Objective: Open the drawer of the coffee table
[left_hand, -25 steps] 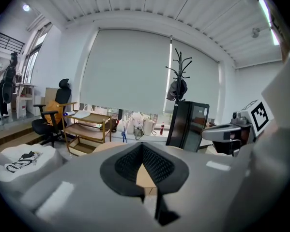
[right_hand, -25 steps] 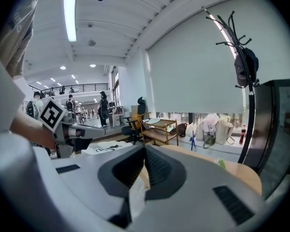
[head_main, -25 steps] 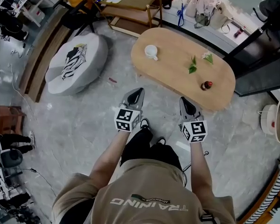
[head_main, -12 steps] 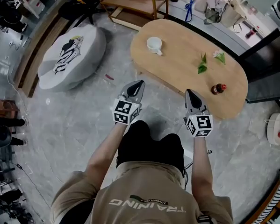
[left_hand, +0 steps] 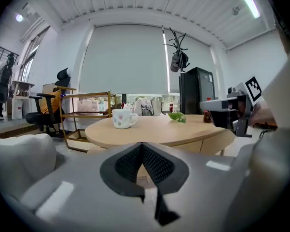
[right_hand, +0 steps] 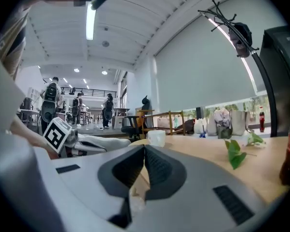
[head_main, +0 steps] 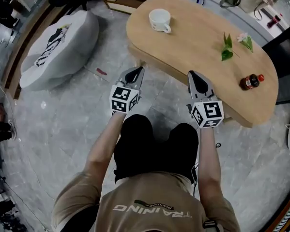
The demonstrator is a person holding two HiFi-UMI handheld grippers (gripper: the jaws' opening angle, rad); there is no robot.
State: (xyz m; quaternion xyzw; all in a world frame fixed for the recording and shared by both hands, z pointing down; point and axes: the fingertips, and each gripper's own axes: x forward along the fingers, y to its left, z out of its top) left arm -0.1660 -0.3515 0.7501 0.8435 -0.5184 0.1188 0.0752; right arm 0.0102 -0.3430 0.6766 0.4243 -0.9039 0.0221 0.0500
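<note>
The oval wooden coffee table (head_main: 198, 37) lies straight ahead, its near edge just beyond both grippers. The pale side panel under its top (left_hand: 205, 148) shows in the left gripper view; I cannot make out a drawer front or handle. My left gripper (head_main: 136, 71) is shut and empty, its tips near the table's left front edge. My right gripper (head_main: 192, 75) is also shut and empty, close to the near edge. In their own views the left gripper (left_hand: 142, 146) and right gripper (right_hand: 145, 149) show pads pressed together, pointing about level at tabletop height.
On the table stand a white cup (head_main: 160, 20), green leaves (head_main: 227, 47), a small flower (head_main: 245, 40) and a dark bottle (head_main: 251, 81). A grey pouf (head_main: 57, 47) sits on the floor at left. A wooden shelf rack (left_hand: 86, 110) stands behind the table.
Both grippers have sunk and come closer to the table's near edge. The person has crouched, and the table now fills more of the head view. Jaws stayed shut.
</note>
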